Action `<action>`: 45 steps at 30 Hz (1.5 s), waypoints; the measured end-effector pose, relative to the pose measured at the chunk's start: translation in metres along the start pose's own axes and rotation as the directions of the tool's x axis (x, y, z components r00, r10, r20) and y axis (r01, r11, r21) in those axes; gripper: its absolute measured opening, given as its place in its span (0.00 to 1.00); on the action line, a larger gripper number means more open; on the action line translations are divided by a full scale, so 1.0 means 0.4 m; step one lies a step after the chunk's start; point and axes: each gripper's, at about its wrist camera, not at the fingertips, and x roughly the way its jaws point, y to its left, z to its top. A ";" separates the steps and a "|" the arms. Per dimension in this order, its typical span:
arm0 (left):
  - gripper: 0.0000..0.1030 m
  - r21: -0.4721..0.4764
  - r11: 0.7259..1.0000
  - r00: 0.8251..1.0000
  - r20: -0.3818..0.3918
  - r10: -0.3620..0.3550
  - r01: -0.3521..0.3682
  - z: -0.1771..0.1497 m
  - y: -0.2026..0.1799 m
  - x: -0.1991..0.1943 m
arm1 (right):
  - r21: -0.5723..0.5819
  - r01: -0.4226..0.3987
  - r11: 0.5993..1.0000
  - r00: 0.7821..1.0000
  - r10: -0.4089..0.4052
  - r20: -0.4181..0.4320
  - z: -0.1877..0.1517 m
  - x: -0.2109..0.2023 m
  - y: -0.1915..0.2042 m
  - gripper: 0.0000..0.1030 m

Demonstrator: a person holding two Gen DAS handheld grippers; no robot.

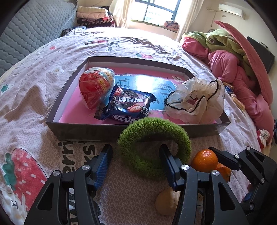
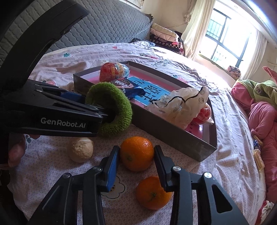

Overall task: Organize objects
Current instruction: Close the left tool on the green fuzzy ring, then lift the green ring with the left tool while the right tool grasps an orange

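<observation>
Strong daylight from the window [image 1: 155,10], far ahead of both grippers; panes blown out. Glare washes the bedsheet [image 1: 121,36] below it and the glossy tray floor [image 1: 143,81]. Soft shadows fall toward the cameras. Near field sharp, no motion blur. Heavy fisheye bending at edges, dark vignette in corners.

Bedroom. Daylight is streaming through a barred window [image 2: 225,34] and washing out the far end of the bed [image 1: 34,86]. Cream curtains [image 2: 193,29] are hanging at the window's sides. A grey quilted headboard [image 2: 112,20] is standing along one side of the bed. Folded blankets [image 1: 95,17] are lying stacked in the corner. Pink and green bedding [image 1: 233,65] is lying heaped at the other side. An air conditioner [image 1: 230,8] is sitting high on the wall.
</observation>
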 end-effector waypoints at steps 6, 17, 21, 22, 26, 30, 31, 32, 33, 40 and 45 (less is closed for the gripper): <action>0.31 0.029 1.000 1.000 0.014 -0.006 0.005 -0.005 -0.014 -0.007 | 0.035 -0.016 0.999 1.000 0.016 0.018 0.002 -0.003 -0.014 0.39; 0.19 0.071 0.997 0.999 0.053 0.009 -0.013 -0.007 -0.033 -0.037 | 0.089 -0.040 0.995 0.999 0.037 0.035 -0.001 -0.015 -0.032 0.39; 0.16 0.079 0.997 0.998 0.064 0.009 -0.014 -0.006 -0.039 -0.048 | 0.108 -0.038 0.993 0.998 0.034 0.043 0.000 -0.020 -0.040 0.39; 0.16 0.080 0.997 0.998 0.066 0.010 -0.015 -0.006 -0.039 -0.050 | 0.112 -0.040 0.993 0.998 0.035 0.045 0.001 -0.021 -0.043 0.39; 0.15 0.078 0.997 0.997 0.073 0.010 -0.015 -0.006 -0.041 -0.061 | 0.124 -0.039 0.991 0.998 0.032 0.055 0.002 -0.030 -0.048 0.39; 0.15 0.084 0.996 0.996 0.089 0.018 -0.026 -0.007 -0.046 -0.079 | 0.131 -0.027 0.991 0.997 0.017 0.072 0.006 -0.040 -0.053 0.39; 0.15 0.088 0.996 0.995 0.094 0.022 -0.031 -0.008 -0.048 -0.085 | 0.134 -0.025 0.991 0.997 0.015 0.077 0.007 -0.043 -0.056 0.39; 0.15 0.090 0.995 0.995 0.098 0.025 -0.034 -0.008 -0.050 -0.089 | 0.140 -0.025 0.990 0.997 0.014 0.082 0.008 -0.047 -0.059 0.39; 0.15 0.092 0.995 0.995 0.099 0.027 -0.036 -0.009 -0.053 -0.093 | 0.146 -0.026 0.989 0.996 0.013 0.087 0.009 -0.050 -0.062 0.39; 0.15 0.090 0.995 0.994 0.105 0.035 -0.045 -0.012 -0.063 -0.119 | 0.174 -0.021 0.984 0.994 0.002 0.112 0.013 -0.072 -0.081 0.39; 0.15 0.086 0.994 0.992 0.119 0.050 -0.060 -0.009 -0.070 -0.142 | 0.184 -0.025 0.983 0.991 0.000 0.132 0.018 -0.084 -0.089 0.39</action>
